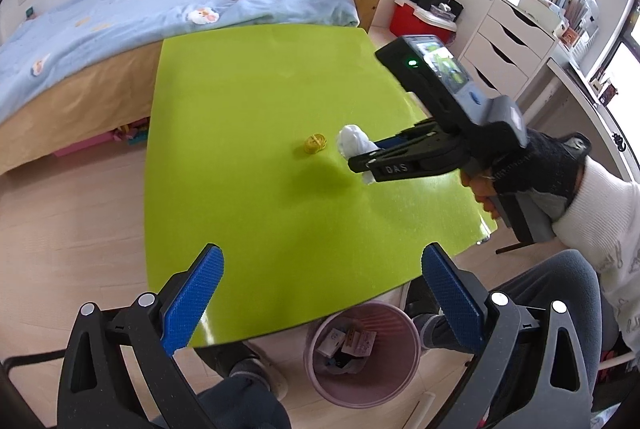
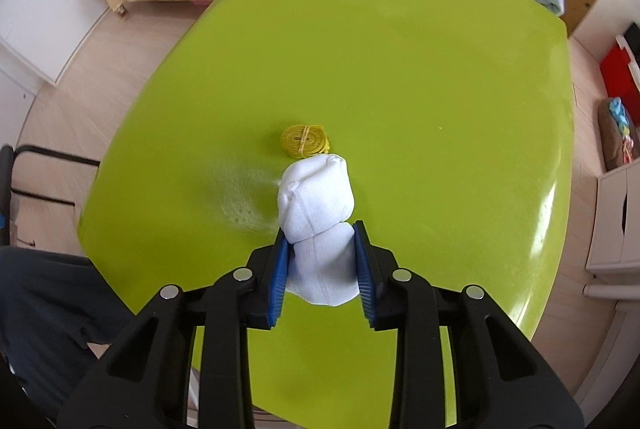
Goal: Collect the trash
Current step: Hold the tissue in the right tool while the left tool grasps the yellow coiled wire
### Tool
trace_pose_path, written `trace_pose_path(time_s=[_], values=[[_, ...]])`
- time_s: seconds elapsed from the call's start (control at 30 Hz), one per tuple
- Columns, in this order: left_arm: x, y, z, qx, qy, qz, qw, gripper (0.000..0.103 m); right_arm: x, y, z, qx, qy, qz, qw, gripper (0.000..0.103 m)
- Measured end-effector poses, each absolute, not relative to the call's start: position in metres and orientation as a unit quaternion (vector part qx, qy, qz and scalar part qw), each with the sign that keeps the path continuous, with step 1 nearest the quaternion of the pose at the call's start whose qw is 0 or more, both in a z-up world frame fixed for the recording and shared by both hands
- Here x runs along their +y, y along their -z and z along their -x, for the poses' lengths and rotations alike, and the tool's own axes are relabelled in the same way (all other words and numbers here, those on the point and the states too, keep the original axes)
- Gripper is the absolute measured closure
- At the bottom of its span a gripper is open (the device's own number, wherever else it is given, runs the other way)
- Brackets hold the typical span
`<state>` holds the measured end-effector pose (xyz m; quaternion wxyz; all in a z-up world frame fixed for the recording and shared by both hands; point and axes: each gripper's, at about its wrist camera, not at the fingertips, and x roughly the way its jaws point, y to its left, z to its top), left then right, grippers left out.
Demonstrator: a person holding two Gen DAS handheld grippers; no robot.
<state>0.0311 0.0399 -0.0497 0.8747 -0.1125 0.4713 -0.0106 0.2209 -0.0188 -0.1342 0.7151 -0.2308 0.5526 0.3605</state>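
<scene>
My right gripper (image 2: 320,233) is shut on a white balled-up sock (image 2: 316,205) and holds it just above the green table (image 2: 420,77). In the left wrist view the sock (image 1: 352,141) sticks out of the right gripper (image 1: 366,167). A yellow coiled tape measure (image 2: 304,142) lies on the table just beyond the sock; it also shows in the left wrist view (image 1: 315,143). My left gripper (image 1: 322,265) is open and empty above the table's near edge. A pink trash bin (image 1: 362,351) with scraps inside stands on the floor below that edge.
A bed with a blue blanket (image 1: 120,17) and plush toys stands behind the table. A red box (image 1: 416,17) and white drawers (image 1: 504,53) are at the right. The person's legs and slippers (image 1: 256,373) are next to the bin.
</scene>
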Motion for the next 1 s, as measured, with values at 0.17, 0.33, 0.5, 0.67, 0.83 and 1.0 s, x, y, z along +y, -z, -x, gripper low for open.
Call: trace_pose_path(time_s=[0.17, 0.33, 0.5, 0.67, 0.83, 1.0], values=[[0.043, 0.055, -0.061, 0.483, 0.015, 0.107, 0.869, 0.008, -0.042, 0.121, -0.221, 0.557, -0.345, 0.202, 0.729, 0.073], [0.041, 0.064, -0.098, 0.499, 0.013, 0.087, 0.862, 0.008, -0.059, 0.113, -0.223, 0.561, -0.331, 0.181, 0.737, 0.072], [0.043, 0.080, -0.137, 0.515, 0.006, 0.087, 0.853, 0.008, -0.075, 0.110, -0.225, 0.563, -0.324, 0.167, 0.742, 0.072], [0.040, 0.102, -0.174, 0.541, 0.004, 0.076, 0.838, 0.008, -0.089, 0.106, -0.225, 0.564, -0.318, 0.158, 0.746, 0.073], [0.037, 0.122, -0.202, 0.556, -0.001, 0.074, 0.828, 0.008, -0.097, 0.106, -0.229, 0.566, -0.314, 0.153, 0.747, 0.073], [0.032, 0.138, -0.218, 0.569, -0.006, 0.059, 0.820, 0.025, -0.102, 0.106, -0.233, 0.567, -0.311, 0.149, 0.748, 0.073]])
